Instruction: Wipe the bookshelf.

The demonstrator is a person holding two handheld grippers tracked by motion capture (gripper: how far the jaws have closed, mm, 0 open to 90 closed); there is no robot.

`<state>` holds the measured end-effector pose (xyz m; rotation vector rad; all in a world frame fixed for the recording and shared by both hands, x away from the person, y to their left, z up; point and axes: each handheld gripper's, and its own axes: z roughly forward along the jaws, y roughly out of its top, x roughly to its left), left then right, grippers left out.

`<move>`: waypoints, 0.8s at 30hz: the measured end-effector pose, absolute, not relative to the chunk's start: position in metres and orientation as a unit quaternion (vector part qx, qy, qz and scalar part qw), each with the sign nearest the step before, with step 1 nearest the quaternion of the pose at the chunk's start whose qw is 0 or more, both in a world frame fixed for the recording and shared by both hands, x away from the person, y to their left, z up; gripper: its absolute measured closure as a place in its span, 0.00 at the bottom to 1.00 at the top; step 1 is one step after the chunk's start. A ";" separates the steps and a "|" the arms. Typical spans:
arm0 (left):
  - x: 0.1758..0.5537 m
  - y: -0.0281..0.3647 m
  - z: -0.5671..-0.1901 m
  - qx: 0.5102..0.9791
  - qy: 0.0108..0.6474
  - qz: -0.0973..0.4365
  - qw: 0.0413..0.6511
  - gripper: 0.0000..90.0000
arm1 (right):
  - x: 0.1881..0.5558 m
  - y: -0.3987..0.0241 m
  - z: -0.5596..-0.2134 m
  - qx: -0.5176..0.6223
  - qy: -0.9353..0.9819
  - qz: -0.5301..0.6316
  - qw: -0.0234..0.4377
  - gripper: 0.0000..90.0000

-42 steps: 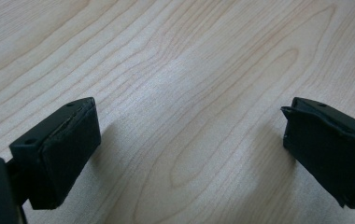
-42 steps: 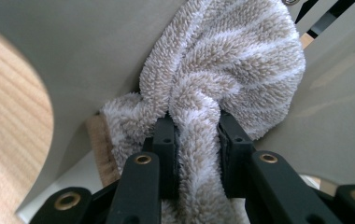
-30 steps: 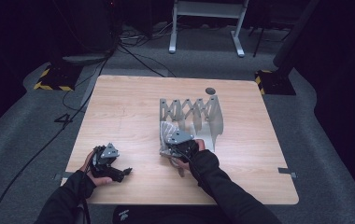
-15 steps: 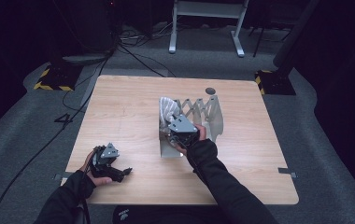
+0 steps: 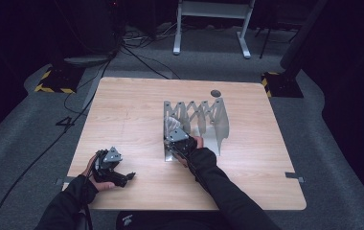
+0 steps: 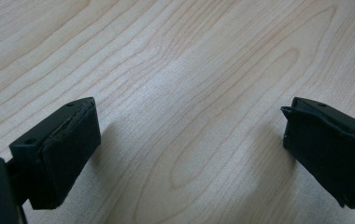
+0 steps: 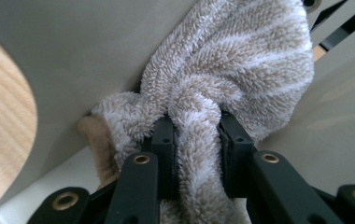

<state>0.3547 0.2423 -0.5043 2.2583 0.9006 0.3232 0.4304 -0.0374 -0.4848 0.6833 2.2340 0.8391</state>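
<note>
Left hand-held gripper point(image 5: 128, 176): held low over the near left part of the table; in the left gripper view its two black jaws are seen standing wide apart, with nothing but bare wood grain between them.
Table point(image 5: 122, 115): a light wooden top with rounded corners, seen from above in the high view; grey carpet is seen around it.
Rack point(image 5: 204, 120): a pale grey folding rack of accordion-linked upright panels, placed right of the table's centre, its near left end just beside the right hand-held gripper.
Right hand-held gripper point(image 7: 196, 140): held at the near left end of the rack; its jaws are seen pressed together on a bunched fold of the towel.
Towel point(image 7: 241, 60): a fluffy beige terry towel with pale stripes, gathered into a bundle; it is seen pressed against a pale grey rack panel, one twisted fold being pinched between the jaws. In the high view it is seen as a pale bundle point(image 5: 173, 123) at the rack's left end, just beyond the gripper.
Disc point(image 5: 215, 93): a small dark round object lying on the table just behind the rack; what it is cannot be told.
</note>
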 end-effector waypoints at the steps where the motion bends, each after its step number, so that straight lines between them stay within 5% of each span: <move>1: 0.355 0.242 -0.504 0.867 0.346 0.124 0.338 0.05 | 0.430 -0.037 -0.485 0.260 0.852 0.320 0.324 0.80; 10: 0.355 0.242 -0.504 0.867 0.345 0.125 0.337 0.05 | 0.407 -0.056 -0.463 0.242 0.867 0.374 0.224 0.81; 14: 0.355 0.242 -0.504 0.867 0.345 0.125 0.337 0.05 | 0.397 -0.058 -0.453 0.231 0.861 0.391 0.230 0.81; 20: 0.355 0.242 -0.504 0.867 0.345 0.124 0.337 0.05 | 0.397 -0.056 -0.431 0.241 0.816 0.418 0.317 0.80; 24: 0.355 0.242 -0.504 0.867 0.345 0.125 0.337 0.05 | 0.403 -0.050 -0.441 0.244 0.826 0.406 0.306 0.80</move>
